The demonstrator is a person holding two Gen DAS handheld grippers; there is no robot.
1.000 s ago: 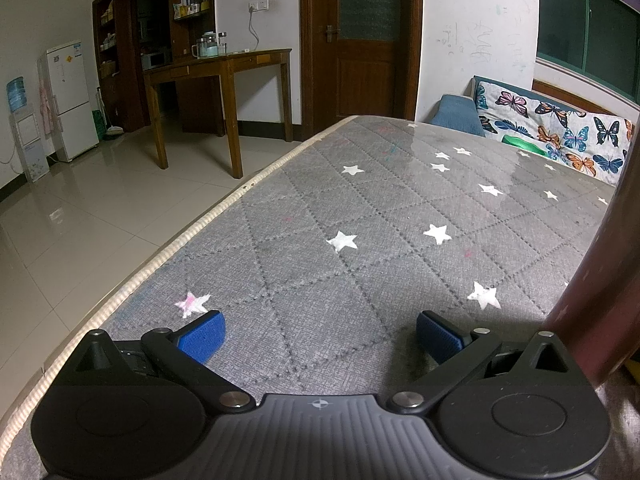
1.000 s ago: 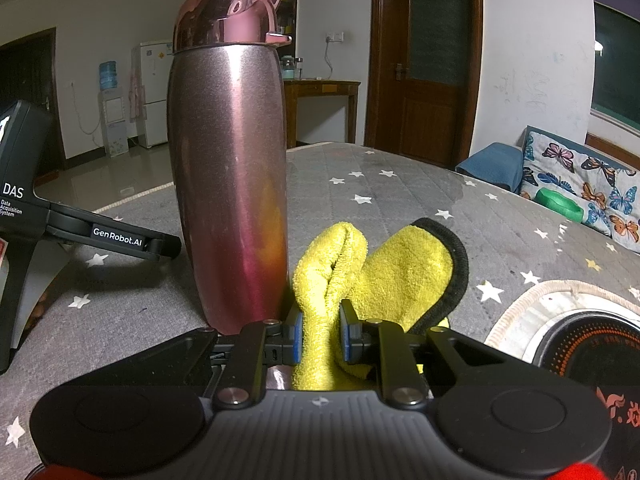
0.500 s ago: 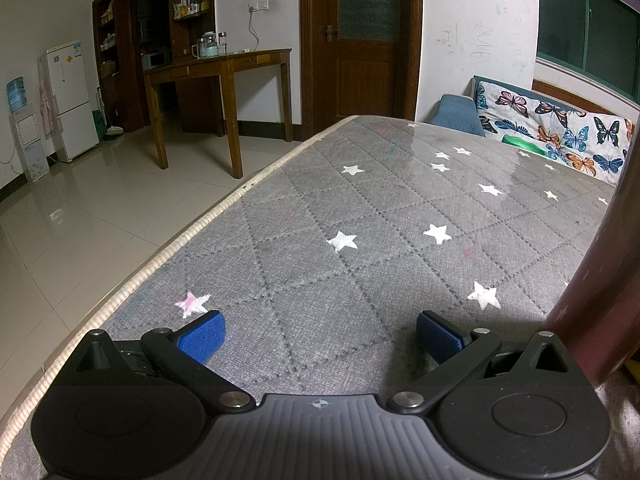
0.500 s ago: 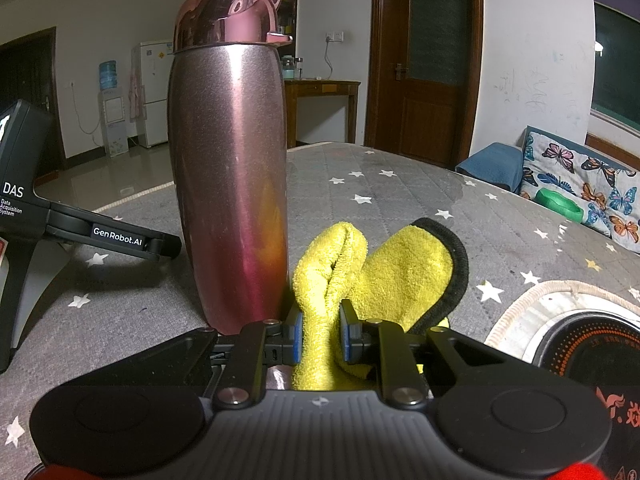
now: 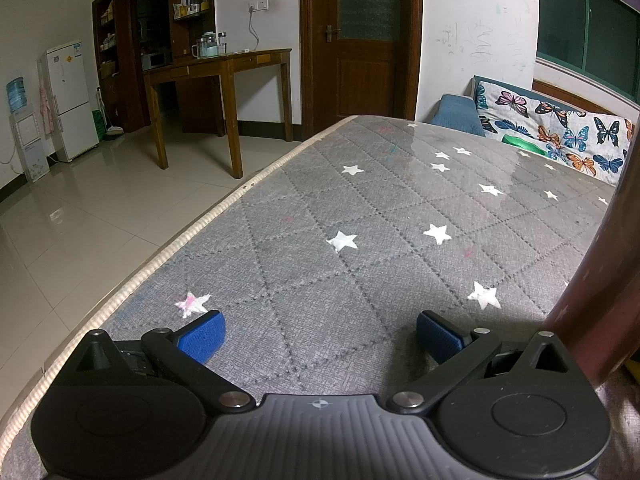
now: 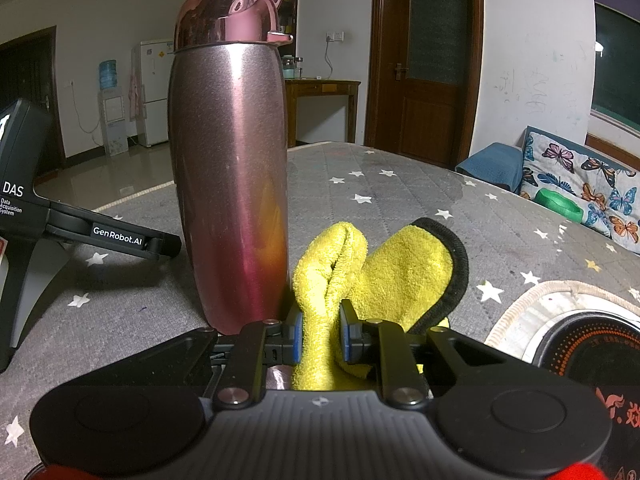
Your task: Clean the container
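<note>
Grey star-print mattress (image 5: 360,248) fills most of both views, cream piping along its edge at 9 o'clock in the left wrist view, tiled floor (image 5: 80,220) beyond.

Pink metallic bottle (image 6: 230,184), lid on, stands upright on the mattress at approx 11 o'clock in the right wrist view, tall enough to reach the top of frame. In the left wrist view only a blurred sliver of its side shows, at 3 o'clock, just beside the right finger.

Left hand-held gripper (image 5: 318,334): jaws spread wide, nothing between the blue pads (image 5: 200,336), low over the mattress w/ bare fabric in the gap. In the right wrist view its black body w/ "GenRobot.AI" label sits at 9 o'clock, tip close to the bottle; contact can't be told.

Round cooktop (image 6: 580,344) w/ orange dot ring, at 4 o'clock in the right wrist view, partly cut off.

Yellow cloth (image 6: 384,264) w/ black edging, bunched up at centre, just beside the bottle's base on its 3 o'clock side, seems to touch it low down.

Right hand-held gripper (image 6: 320,338): jaws clamped on a fold of the yellow cloth, pads pressed into it both sides.

Green object (image 6: 560,204) at 2 o'clock near a butterfly-print cushion (image 6: 592,188).
</note>
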